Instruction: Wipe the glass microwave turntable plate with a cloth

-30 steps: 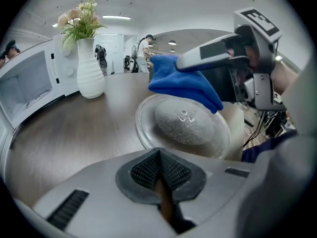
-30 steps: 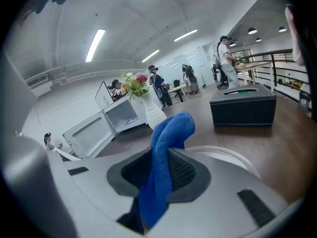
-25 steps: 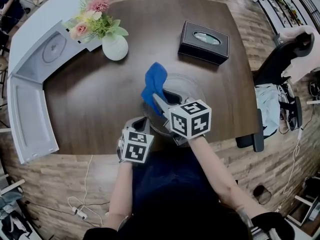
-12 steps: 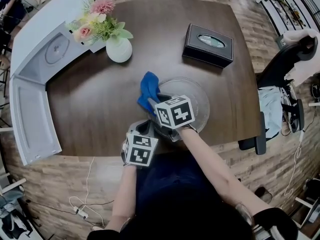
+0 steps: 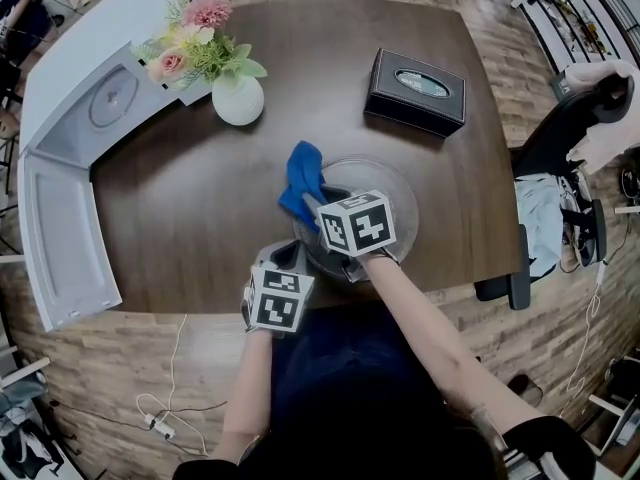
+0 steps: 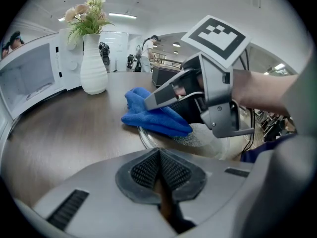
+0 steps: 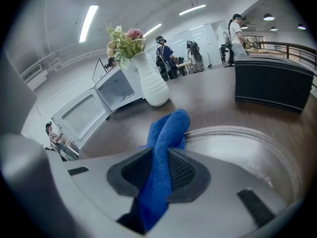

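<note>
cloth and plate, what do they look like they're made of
The cloth looks like blue microfibre: soft, fuzzy nap, matte, folding limply. The plate looks like clear glass: the brown table shows through it, and its raised rim glints.

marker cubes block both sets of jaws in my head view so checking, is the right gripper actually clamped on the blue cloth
observer: yes. the right gripper view shows the right gripper shut on the blue cloth, which runs up between its pads.
operator: is the cloth down on the plate or lifted
observer: seen side-on in the left gripper view, the cloth looks to rest on the rim of the glass plate, not lifted off it.
operator: and the left gripper
observer: its own view shows the left gripper shut, pads together, nothing gripped, pointing toward the plate.
</note>
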Motion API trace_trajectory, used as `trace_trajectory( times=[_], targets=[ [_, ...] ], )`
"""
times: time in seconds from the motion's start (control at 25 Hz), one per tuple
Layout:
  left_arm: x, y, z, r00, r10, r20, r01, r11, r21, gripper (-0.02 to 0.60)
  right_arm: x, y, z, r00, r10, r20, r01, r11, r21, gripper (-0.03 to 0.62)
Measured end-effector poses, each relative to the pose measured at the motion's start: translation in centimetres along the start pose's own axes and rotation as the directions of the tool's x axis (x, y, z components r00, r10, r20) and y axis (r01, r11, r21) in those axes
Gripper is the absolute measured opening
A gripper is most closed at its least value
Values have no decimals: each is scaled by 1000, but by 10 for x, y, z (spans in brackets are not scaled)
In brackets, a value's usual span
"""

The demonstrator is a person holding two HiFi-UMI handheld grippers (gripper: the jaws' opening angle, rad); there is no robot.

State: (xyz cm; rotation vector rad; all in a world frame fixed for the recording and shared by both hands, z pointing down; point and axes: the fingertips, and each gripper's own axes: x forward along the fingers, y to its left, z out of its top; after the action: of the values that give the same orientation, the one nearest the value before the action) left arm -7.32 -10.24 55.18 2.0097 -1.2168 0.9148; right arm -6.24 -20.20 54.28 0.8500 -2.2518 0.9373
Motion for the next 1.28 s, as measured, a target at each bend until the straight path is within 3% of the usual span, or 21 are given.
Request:
trace_trajectory(
  times=[0.64,1.28],
  targets=[
    [0,-1,2,1000,-13,10,13,1000,-22,5,-31,-55,3,991,-125,55,117,985,131,78],
    [0,-1,1,1000,-17,6,17,999,-29,5,-60,-95,-4,974,-215,69,199,963,184,78]
  ],
)
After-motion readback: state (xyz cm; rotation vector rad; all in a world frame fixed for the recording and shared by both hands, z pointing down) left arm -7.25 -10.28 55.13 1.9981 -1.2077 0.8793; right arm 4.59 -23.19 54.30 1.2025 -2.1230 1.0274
